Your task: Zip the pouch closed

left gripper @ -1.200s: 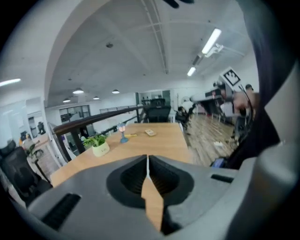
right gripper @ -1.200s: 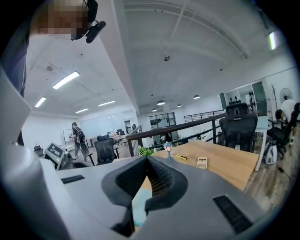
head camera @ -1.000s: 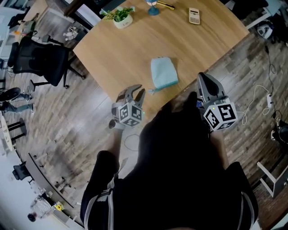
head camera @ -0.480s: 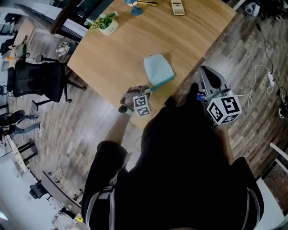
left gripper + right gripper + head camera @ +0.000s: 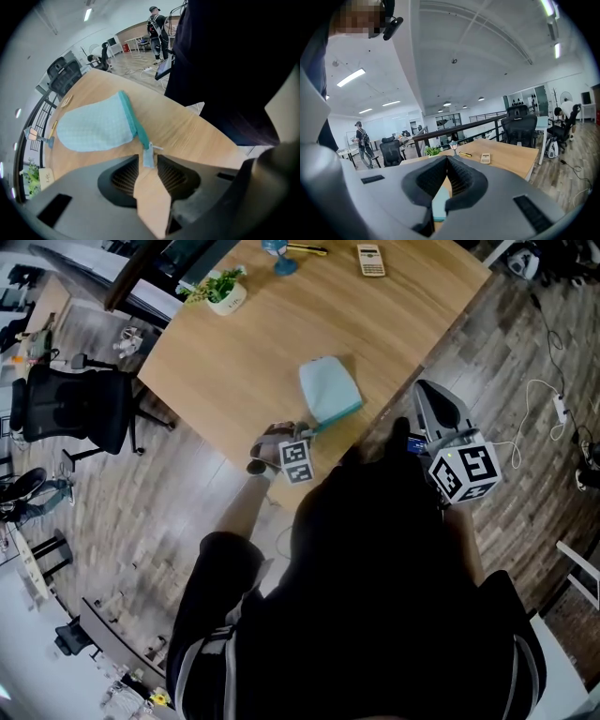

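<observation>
Two grippers here: the left gripper [image 5: 292, 432] is straddling the zipper pull [image 5: 148, 158], its jaws having just been opening wide. The soft, floppy pouch [image 5: 330, 390] is lying at the bench's [image 5: 281, 324] near edge. The right gripper [image 5: 446, 159] is hovering closed and empty. Pinching that tab looks best.

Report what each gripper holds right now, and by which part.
Nothing is held. The left gripper has just been opening; its jaws stand apart around the zipper tab of the pouch, not pinching it. The right gripper is shut and empty.
</observation>
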`<state>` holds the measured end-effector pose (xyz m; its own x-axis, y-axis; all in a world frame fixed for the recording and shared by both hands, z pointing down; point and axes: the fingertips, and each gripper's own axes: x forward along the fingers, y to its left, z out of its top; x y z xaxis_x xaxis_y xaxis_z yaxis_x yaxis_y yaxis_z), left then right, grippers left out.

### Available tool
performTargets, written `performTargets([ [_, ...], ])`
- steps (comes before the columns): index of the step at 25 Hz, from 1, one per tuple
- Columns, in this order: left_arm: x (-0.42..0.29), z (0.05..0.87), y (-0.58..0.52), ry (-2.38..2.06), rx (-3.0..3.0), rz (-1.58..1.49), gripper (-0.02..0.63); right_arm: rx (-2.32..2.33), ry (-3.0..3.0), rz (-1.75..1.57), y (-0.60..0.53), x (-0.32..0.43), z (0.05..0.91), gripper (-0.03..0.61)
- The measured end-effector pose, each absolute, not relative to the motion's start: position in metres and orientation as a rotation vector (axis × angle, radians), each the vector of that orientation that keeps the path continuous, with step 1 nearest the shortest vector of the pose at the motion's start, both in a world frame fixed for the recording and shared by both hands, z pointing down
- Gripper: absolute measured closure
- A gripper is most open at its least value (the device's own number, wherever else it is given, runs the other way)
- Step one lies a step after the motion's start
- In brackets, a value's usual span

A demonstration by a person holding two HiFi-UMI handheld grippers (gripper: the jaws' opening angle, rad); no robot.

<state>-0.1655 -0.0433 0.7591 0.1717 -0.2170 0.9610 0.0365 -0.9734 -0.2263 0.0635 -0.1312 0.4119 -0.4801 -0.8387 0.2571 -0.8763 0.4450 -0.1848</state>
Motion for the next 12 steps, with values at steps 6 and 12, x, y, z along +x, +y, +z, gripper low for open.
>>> performTargets([
  [6, -0.165, 0.763, -0.033, 0.152, -2.29, -1.926, 0.588, 1.516, -2.567, 0.428, -0.134, 0.06, 0.409, 0.566],
  [12, -0.16, 0.743, -0.037, 0.35, -2.528, -1.864, 0.602, 1.5, -2.564, 0.422, -0.135, 0.057, 0.412, 0.566],
])
